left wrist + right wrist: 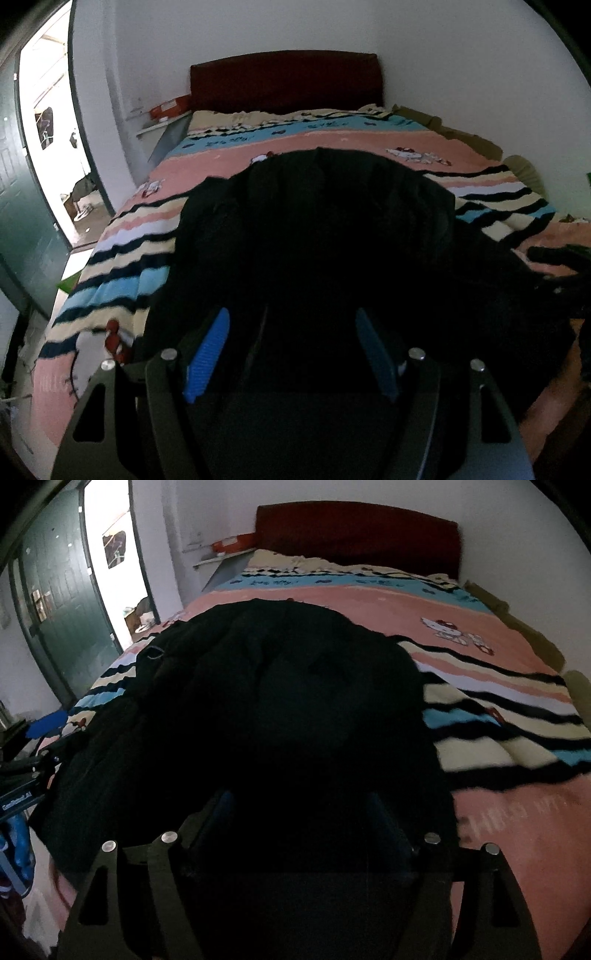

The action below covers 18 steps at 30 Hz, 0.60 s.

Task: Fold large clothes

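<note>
A large black garment (325, 236) lies bunched across the middle of the bed, and it also fills the centre of the right wrist view (280, 709). My left gripper (291, 325) is open, its blue pads (208, 350) spread wide just above the garment's near edge, holding nothing. My right gripper (299, 812) is also open over the near part of the garment, its pads dark and hard to make out. The other gripper shows at the right edge of the left wrist view (557, 258) and at the left edge of the right wrist view (26, 768).
The bed has a pink, blue, cream and black striped blanket (122, 258) with cartoon prints (458, 631). A dark red headboard (284, 81) stands against the white wall. An open green door (62, 602) and bright doorway are at the left. An orange box (168, 107) sits on a shelf.
</note>
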{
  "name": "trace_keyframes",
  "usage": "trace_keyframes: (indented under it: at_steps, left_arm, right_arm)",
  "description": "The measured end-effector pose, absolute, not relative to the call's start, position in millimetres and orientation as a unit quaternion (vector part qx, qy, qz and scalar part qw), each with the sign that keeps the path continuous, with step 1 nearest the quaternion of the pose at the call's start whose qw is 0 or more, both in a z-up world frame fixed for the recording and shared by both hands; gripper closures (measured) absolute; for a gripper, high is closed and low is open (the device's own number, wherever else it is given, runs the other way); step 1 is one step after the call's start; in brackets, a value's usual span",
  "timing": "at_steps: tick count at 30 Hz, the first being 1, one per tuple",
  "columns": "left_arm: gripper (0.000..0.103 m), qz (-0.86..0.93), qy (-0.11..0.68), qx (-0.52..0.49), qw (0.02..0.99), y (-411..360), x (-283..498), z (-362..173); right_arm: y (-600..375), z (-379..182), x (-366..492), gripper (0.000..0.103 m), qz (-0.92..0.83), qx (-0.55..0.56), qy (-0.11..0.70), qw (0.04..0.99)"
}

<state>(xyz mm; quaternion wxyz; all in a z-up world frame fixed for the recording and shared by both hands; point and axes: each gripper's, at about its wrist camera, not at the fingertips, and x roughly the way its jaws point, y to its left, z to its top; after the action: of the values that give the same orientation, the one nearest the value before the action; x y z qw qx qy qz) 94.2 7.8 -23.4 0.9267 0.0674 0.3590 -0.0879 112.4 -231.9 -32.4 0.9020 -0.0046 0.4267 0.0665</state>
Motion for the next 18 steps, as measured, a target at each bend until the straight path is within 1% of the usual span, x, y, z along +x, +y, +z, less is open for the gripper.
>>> trace_keyframes:
  at_steps: [7, 14, 18]
  left_arm:
    - [0.033, -0.066, 0.362, 0.073, 0.927, 19, 71, -32]
    - [0.033, -0.055, 0.368, 0.070, 0.926, 31, 61, -39]
    - [0.033, -0.044, 0.371, 0.066, 0.925, 41, 59, -43]
  right_arm:
    - [-272, -29, 74, 0.020, 0.022, 0.026, 0.417, 0.908]
    - [-308, -39, 53, 0.014, -0.016, 0.057, 0.427, 0.902]
    - [-321, -52, 46, 0.013, -0.025, 0.073, 0.442, 0.893]
